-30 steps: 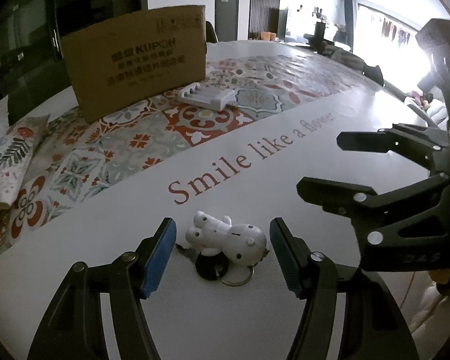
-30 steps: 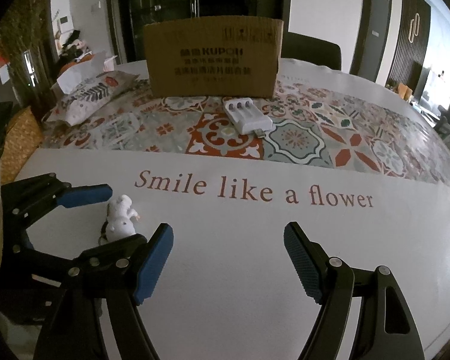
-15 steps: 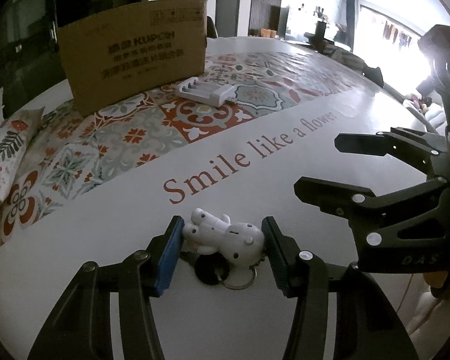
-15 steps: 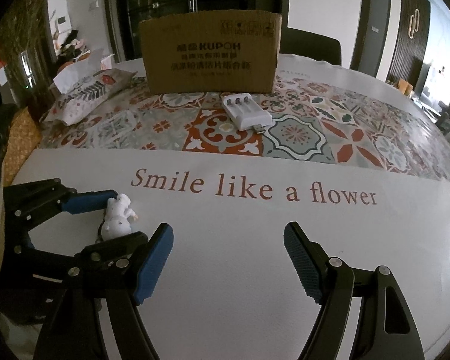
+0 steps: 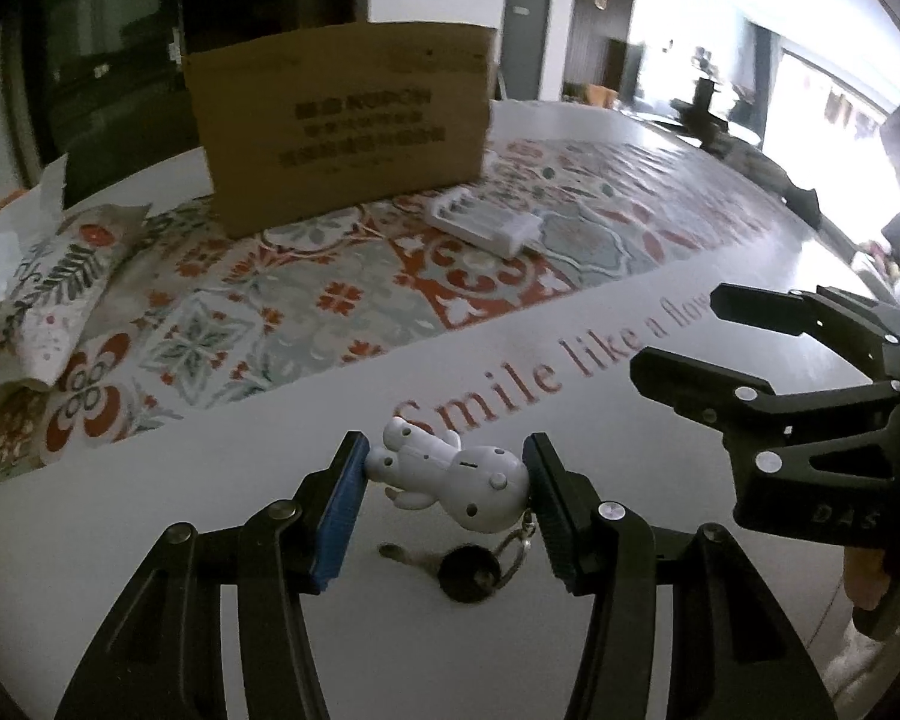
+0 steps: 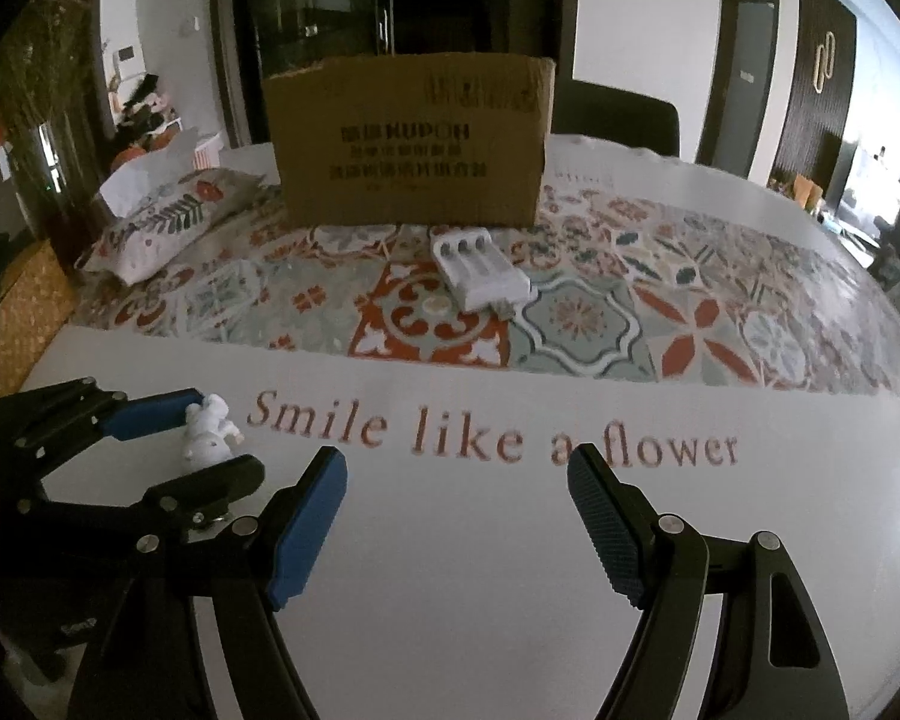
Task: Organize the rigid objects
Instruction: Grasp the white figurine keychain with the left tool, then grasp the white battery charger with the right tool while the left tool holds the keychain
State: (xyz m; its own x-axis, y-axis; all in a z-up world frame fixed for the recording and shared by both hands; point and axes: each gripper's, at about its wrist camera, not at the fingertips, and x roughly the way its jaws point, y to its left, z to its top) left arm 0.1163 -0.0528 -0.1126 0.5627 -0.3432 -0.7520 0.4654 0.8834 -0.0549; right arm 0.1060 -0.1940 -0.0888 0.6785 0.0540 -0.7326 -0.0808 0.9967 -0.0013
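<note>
One item in hand so far: left gripper (image 5: 444,480) pinches the small white plastic dog figure w/ key ring (image 5: 450,474), lifted just off the white tabletop (image 5: 210,480). Right gripper (image 6: 456,516) spread, empty. White plastic battery charger (image 6: 480,270) untouched mid-table. Brown cardboard box (image 6: 408,138) farthest; contents can't tell.

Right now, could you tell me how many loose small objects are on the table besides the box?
2: a white figure keychain clamped in the left gripper, and a white battery charger before the cardboard box. The box may hide more.

Two low wrist views, cardboard box (image 5: 339,120) shared
</note>
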